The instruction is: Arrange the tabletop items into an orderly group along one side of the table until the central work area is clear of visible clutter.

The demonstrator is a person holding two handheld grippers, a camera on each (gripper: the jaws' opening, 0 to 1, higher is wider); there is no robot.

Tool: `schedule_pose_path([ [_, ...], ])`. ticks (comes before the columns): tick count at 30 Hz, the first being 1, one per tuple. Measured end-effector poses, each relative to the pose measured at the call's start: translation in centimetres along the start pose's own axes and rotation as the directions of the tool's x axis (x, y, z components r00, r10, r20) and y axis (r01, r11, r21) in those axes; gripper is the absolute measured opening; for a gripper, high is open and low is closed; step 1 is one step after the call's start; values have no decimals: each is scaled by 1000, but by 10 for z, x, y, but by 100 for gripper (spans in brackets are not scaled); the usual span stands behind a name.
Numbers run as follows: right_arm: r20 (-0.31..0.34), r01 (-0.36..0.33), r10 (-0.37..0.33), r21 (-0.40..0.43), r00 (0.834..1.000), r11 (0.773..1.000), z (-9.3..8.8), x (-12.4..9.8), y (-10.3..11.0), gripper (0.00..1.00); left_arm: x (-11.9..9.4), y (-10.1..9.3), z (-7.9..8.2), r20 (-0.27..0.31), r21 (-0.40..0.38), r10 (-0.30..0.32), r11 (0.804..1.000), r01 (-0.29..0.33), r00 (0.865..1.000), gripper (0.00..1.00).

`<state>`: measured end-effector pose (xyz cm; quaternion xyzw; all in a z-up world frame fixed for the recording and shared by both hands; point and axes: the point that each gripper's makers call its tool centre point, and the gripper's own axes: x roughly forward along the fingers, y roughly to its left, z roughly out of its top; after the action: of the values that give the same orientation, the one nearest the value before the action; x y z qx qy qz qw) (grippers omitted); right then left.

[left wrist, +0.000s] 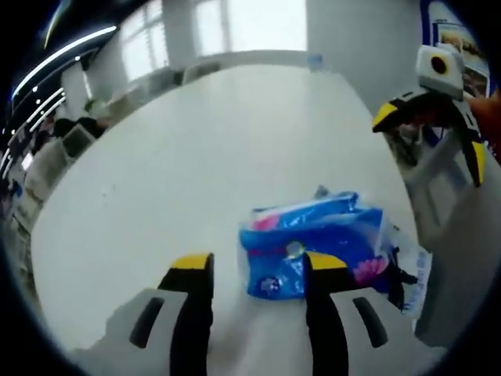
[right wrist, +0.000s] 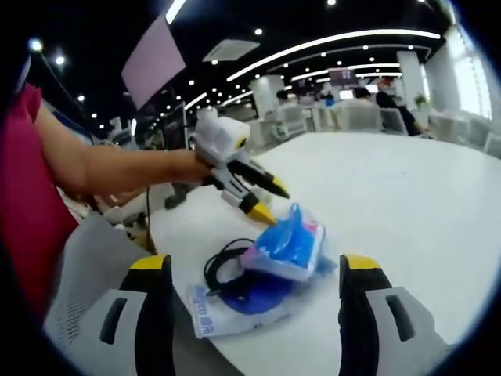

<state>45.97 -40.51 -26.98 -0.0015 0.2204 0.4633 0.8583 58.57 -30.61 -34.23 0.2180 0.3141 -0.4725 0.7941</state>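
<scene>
Yellow-tipped jaws of the left gripper (left wrist: 258, 270) stand wide apart holding nothing, the right-hand tip just over the near edge of a blue tissue pack (left wrist: 313, 247) lying near the white table's (left wrist: 196, 157) edge. Right gripper (right wrist: 254, 270) likewise gapes empty above the same pack (right wrist: 286, 244), which rests on a flat clear plastic bag (right wrist: 235, 309) with blue print; a black cable loop (right wrist: 223, 266) lies on that bag, touching the pack. Grey mesh chair (right wrist: 86, 274) stands beside the table edge; chairs and seated people far across the room.
</scene>
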Motion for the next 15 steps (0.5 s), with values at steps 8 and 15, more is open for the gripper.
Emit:
schedule_pose_path([
  [8,13,13,-13,8,1000,1000,3,-2,-2,86,7,-2,-3,-18,8,-23,1000,23,1000,37],
  [15,17,19,-19,15,1000,1000,3,-2,-5,86,11,0,-8,-38,13,-25,1000,25,999,32],
])
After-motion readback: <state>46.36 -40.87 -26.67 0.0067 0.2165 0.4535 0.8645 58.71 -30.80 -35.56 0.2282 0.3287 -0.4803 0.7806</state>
